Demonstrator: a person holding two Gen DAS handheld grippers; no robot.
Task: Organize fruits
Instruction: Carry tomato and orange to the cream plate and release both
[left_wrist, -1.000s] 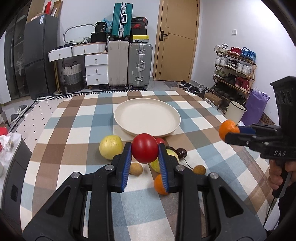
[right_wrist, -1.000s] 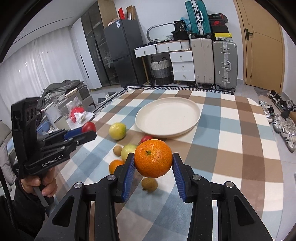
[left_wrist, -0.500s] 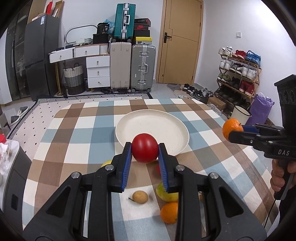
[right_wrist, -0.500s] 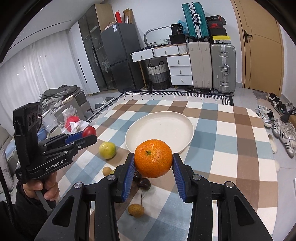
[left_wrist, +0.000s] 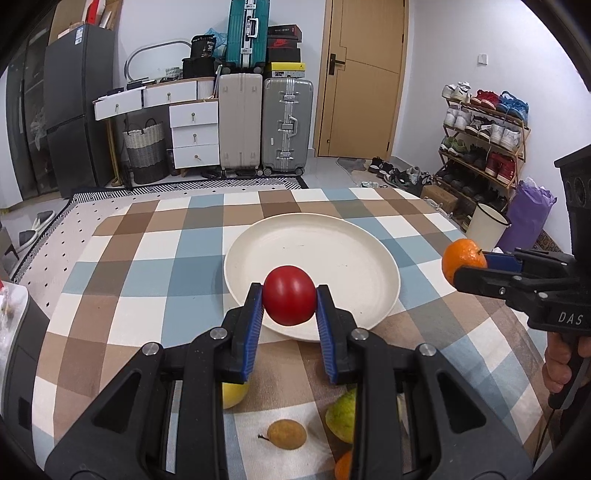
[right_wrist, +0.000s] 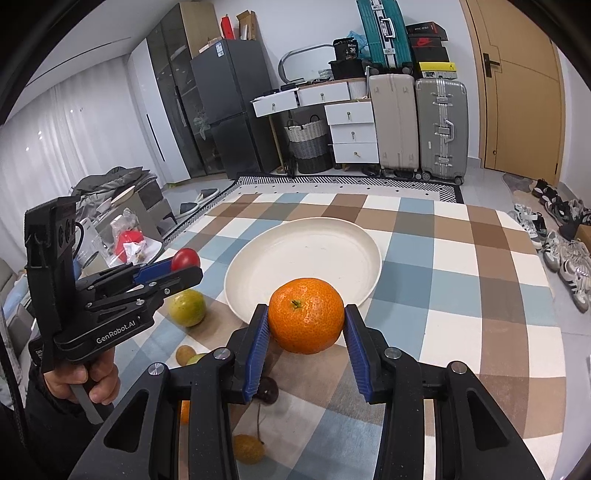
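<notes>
The left gripper (left_wrist: 289, 301) clamped a round red tomato (left_wrist: 289, 295) at frame centre. The right gripper (right_wrist: 306, 323) clamped a dimpled orange mandarin (right_wrist: 306, 320), below a round cream plate (right_wrist: 314, 254).

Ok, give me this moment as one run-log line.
left gripper: shut on red tomato | right gripper: shut on tangerine | cream plate: empty | both near plate's front rim
</notes>
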